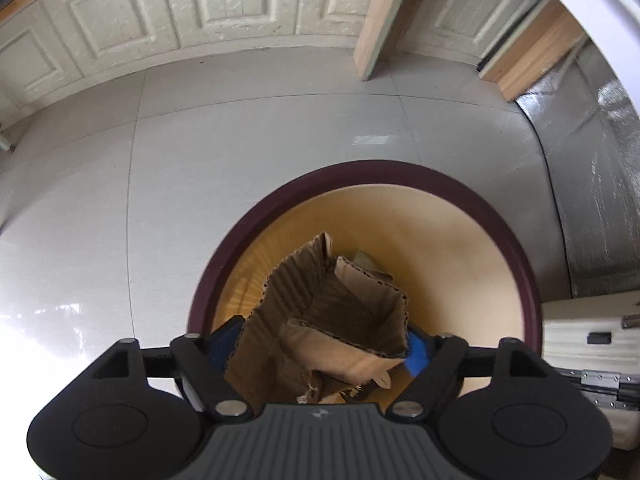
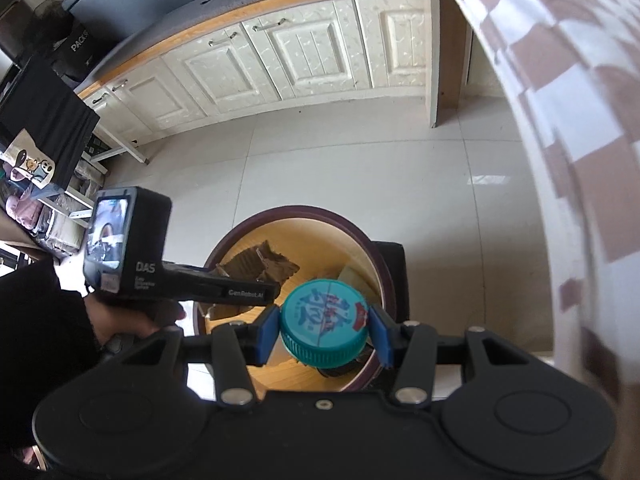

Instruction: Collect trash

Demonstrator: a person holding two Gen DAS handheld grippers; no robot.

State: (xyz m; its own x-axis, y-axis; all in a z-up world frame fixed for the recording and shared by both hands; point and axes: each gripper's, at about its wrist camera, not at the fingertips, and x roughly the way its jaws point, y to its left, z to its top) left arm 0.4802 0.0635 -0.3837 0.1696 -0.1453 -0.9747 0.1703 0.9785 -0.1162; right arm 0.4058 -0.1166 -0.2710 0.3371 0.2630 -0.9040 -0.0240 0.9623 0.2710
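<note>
A round bin [image 1: 528, 280] with a dark maroon rim and tan inside stands on the floor; it also shows in the right wrist view [image 2: 296, 212]. My left gripper [image 1: 320, 344] is shut on a torn piece of brown cardboard [image 1: 320, 312] and holds it over the bin's mouth. In the right wrist view the cardboard [image 2: 272, 264] hangs inside the rim, under the left gripper's body [image 2: 160, 280]. My right gripper [image 2: 324, 332] is shut on a teal bottle cap [image 2: 324, 320] with printed characters, above the bin's near side.
White cabinet doors [image 1: 240, 0] run along the back wall. A wooden board [image 1: 384, 20] leans there. A checked tablecloth edge [image 2: 560, 120] hangs at the right. A pale case [image 1: 592, 344] with metal hinges stands right of the bin. Cluttered shelves [image 2: 32, 184] stand at the left.
</note>
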